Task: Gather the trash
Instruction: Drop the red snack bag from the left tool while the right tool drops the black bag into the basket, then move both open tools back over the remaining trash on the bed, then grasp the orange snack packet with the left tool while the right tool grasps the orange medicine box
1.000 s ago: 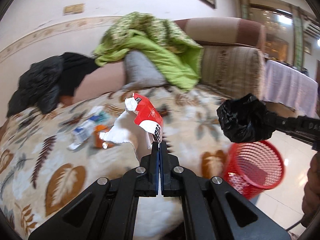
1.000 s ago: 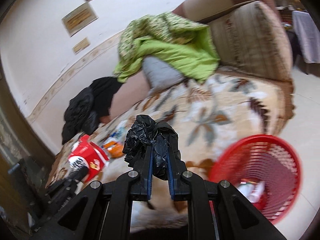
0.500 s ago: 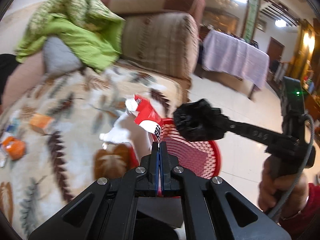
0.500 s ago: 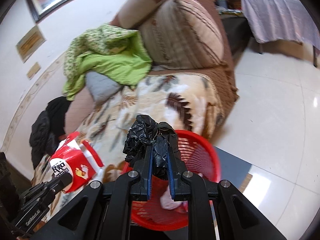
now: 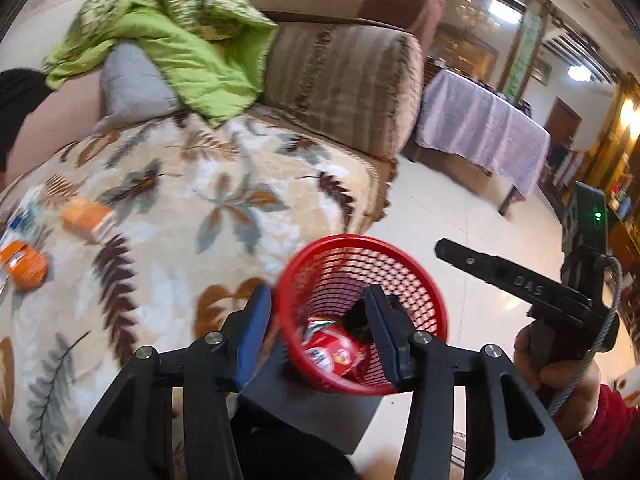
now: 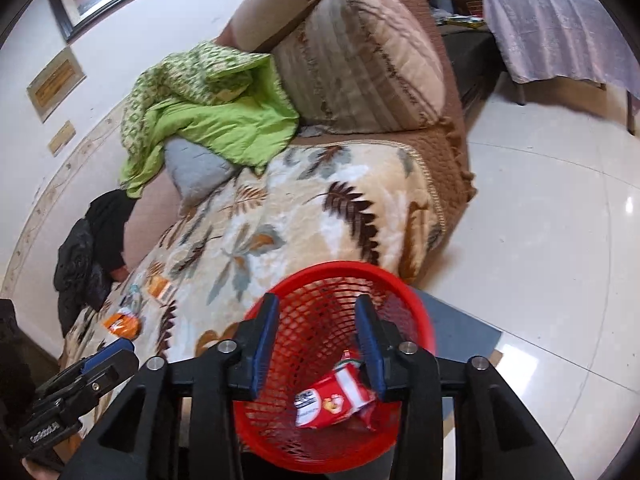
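Note:
A red mesh basket [image 5: 360, 241] [image 6: 332, 270] stands on the floor by the sofa's front edge. Just above it, my left gripper [image 5: 318, 330] has its jaws opening with nothing between them. My right gripper [image 6: 316, 342] hangs over the same basket, jaws also opening and empty. A red and white snack wrapper [image 5: 332, 354] [image 6: 336, 400] lies inside the basket. A dark lump [image 5: 356, 318], likely the black bag, sits in the basket beside it. The right gripper [image 5: 500, 276] shows side-on in the left wrist view. The left gripper [image 6: 100, 364] shows at the lower left of the right wrist view.
Orange packets [image 5: 24, 266] [image 6: 122, 324] and a small orange box [image 5: 86, 216] lie on the leaf-patterned blanket [image 5: 180, 208]. A green quilt [image 6: 216, 120] and grey pillow [image 5: 132, 80] sit at the sofa back. A lilac-clothed table [image 5: 480, 128] stands across the tiled floor.
Both grippers swung from over the sofa to above the red basket. Both jaws went from shut to open. The red wrapper and the black bag left the jaws; the wrapper now lies in the basket.

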{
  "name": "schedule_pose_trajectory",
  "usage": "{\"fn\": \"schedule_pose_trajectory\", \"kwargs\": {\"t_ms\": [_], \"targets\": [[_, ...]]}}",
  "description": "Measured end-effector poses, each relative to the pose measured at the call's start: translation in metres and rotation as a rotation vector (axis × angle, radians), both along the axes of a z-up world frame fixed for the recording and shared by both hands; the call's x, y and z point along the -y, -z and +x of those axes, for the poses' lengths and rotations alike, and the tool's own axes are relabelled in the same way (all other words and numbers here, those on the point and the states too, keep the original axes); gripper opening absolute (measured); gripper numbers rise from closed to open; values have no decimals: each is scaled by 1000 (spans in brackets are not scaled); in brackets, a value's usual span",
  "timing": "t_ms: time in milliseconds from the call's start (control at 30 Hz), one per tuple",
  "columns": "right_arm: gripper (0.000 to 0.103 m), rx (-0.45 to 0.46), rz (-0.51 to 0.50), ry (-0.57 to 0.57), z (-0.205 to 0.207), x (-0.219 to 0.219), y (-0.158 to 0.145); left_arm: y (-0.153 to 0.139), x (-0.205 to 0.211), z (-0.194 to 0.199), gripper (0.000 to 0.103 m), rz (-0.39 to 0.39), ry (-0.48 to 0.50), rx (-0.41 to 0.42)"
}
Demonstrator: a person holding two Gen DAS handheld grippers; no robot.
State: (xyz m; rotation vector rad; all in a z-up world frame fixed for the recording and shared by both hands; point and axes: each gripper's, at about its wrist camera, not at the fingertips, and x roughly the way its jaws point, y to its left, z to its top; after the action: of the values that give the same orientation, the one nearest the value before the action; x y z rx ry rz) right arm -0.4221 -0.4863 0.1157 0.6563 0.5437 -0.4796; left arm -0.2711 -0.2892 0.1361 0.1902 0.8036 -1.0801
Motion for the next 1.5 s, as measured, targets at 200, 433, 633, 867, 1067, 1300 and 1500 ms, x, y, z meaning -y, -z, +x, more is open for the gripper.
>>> {"fn": "schedule_pose_trajectory", "kwargs": {"t_ms": [200, 433, 633, 867, 1067, 1300, 1500], "targets": [[56, -13, -34, -117, 31, -37, -9, 6, -50, 21, 52, 19, -109, 8], [56, -33, -62, -269, 70, -88, -13, 15, -102, 52, 53, 16, -234, -14], [56, -41, -51, -377, 98, -123, -12, 16, -147, 90, 59, -8, -381, -26], [60, -61, -68, -445, 142, -139, -11, 25, -186, 160, 71, 22, -596, -11], [61, -83, -62, -479, 189, -140, -7, 47, -177, 223, 72, 67, -678, -34], [69, -145, -82, -531, 258, -135, 6, 78, -154, 271, 72, 119, -687, -28], [76, -197, -136, -640, 338, -135, 19, 93, -153, 292, 65, 116, -657, -63]]}}
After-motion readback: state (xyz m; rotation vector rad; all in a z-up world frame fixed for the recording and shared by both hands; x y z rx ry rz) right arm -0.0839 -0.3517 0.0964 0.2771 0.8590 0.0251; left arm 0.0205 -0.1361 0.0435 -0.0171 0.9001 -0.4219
